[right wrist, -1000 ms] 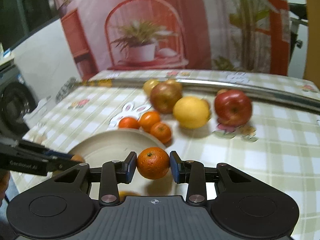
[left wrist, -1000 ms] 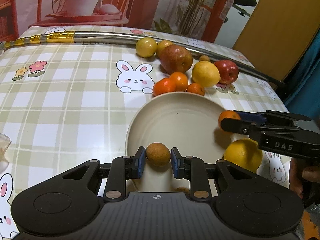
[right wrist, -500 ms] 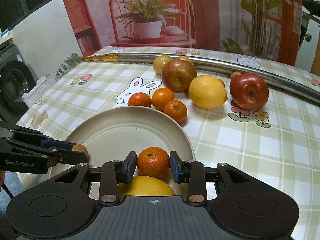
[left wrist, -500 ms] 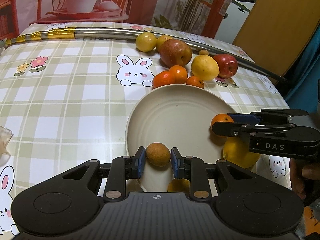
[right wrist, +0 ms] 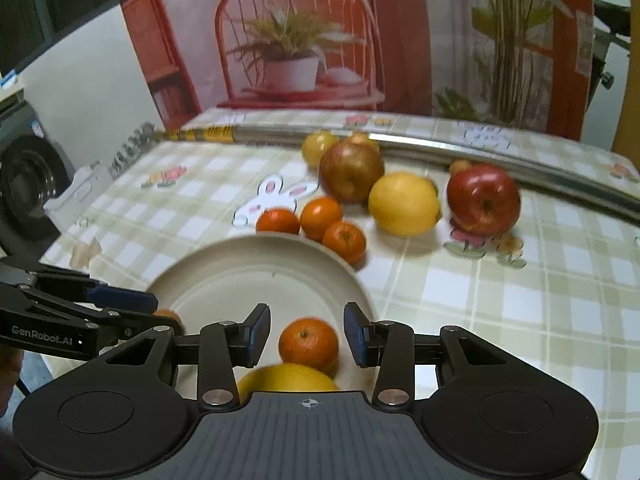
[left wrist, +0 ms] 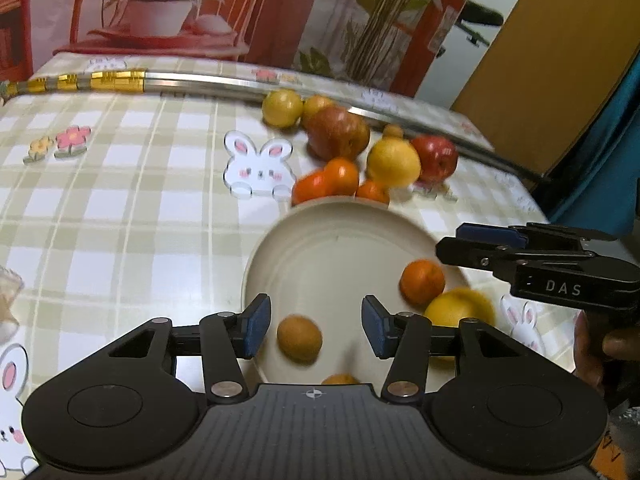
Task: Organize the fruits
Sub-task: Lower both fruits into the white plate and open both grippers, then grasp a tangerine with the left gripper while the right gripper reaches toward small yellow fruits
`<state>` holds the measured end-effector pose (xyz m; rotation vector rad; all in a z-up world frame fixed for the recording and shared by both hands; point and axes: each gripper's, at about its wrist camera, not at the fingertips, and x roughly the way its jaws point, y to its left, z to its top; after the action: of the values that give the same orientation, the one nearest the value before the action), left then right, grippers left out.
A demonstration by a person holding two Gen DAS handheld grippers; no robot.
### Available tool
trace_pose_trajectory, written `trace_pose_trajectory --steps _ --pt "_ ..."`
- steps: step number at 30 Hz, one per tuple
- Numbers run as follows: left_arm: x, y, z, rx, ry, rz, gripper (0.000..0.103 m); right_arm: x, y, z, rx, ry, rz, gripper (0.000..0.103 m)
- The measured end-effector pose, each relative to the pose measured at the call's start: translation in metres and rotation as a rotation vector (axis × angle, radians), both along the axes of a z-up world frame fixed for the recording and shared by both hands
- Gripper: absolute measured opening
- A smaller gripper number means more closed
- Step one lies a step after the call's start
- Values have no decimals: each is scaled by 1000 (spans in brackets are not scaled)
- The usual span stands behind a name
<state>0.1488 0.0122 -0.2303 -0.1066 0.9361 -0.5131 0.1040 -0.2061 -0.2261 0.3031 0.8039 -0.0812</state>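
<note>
Checked table [left wrist: 120, 240] carries plate [left wrist: 320, 216], apples, lemon, tangerines.

Mandarin [right wrist: 308, 345], brown fruit [left wrist: 299, 337] on plate [left wrist: 320, 240]

A tabletop [right wrist: 520, 300] in green-checked bunny-print cloth stood before a backdrop [right wrist: 320, 40] picturing a red chair and potted plant. A tan wooden panel [left wrist: 540, 60] stood at right.

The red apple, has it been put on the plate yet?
No, the red apple sits on the checked tablecloth beyond the plate, beside a yellow lemon.
</note>
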Motion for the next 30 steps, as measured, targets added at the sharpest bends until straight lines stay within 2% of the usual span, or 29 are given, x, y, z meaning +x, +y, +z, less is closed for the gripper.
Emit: trace_pose_trajectory --steps 8,14,20,26,30 --pt "20 10 36 -33 -59 29 53 -3 -33 37 -26 -90 -78 38" --pt "51 7 43 -41 -3 11 52 10 -72 56 -36 -107 -147 39" --pt "84 -13 31 -26 32 -12 50 30 -98 57 -45 -91 -171 39" --pt "115 -40 0 -13 111 -36 49 46 -108 41 -36 -53 -176 39" --pt "131 -42 -15 -53 180 -4 49 48 -112 34 -14 -45 -177 39"
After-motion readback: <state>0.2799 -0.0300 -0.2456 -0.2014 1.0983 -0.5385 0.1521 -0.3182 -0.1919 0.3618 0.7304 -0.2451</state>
